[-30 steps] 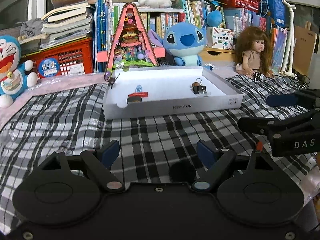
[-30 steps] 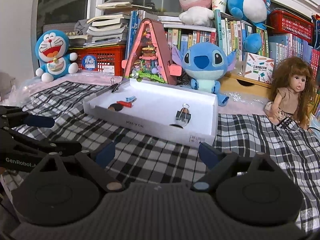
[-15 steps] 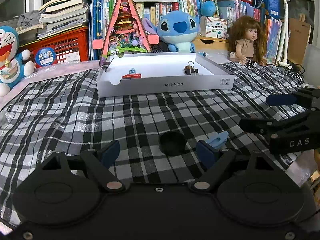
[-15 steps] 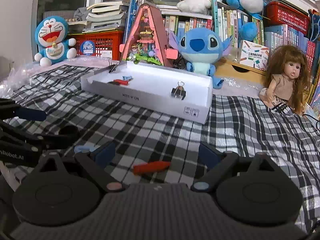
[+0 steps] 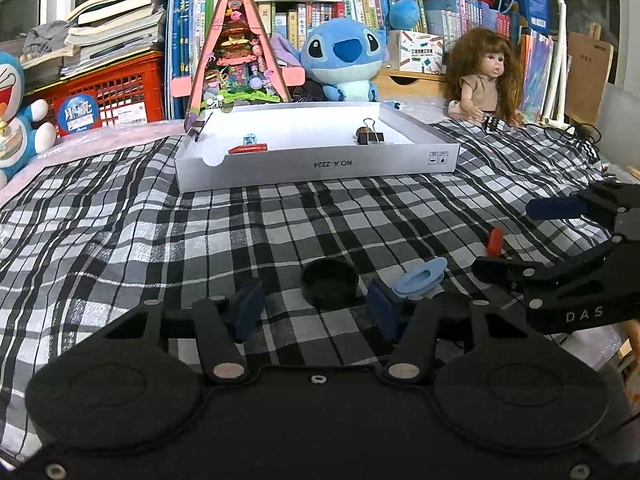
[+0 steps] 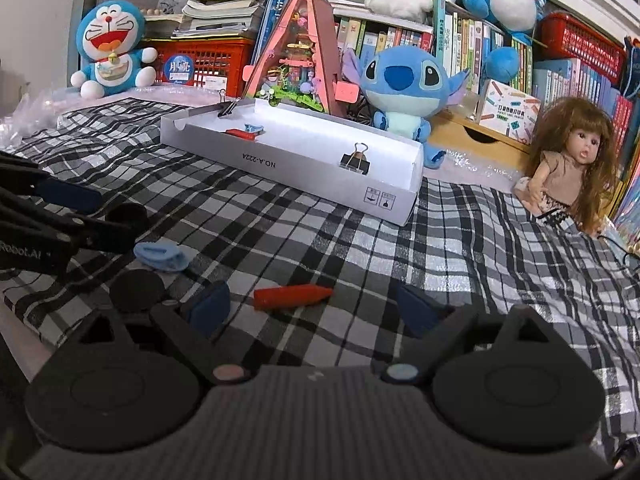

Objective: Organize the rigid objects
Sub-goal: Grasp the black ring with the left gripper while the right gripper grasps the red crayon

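A white box (image 5: 320, 168) lies on the checked cloth and holds a red piece (image 5: 247, 148), a small blue piece and a binder clip (image 5: 370, 136); it also shows in the right wrist view (image 6: 280, 164). My left gripper (image 5: 316, 306) is open, its jaws either side of a black round cap (image 5: 329, 278). A light blue clip (image 5: 420, 278) lies by its right finger. My right gripper (image 6: 312, 306) is open around a red piece (image 6: 294, 297) on the cloth. A black disc (image 6: 137, 290) and the light blue clip (image 6: 160, 255) lie to its left.
A Stitch plush (image 5: 344, 64), a doll (image 5: 486, 76), a pink triangular model (image 5: 236, 52), a Doraemon plush (image 6: 112, 48), red crates and books stand behind the box. A second binder clip (image 6: 228, 108) grips the box's far rim.
Both grippers have pulled back from the box and dropped toward the cloth. The black cap, blue clip and red piece have come into view between and beside the fingers.
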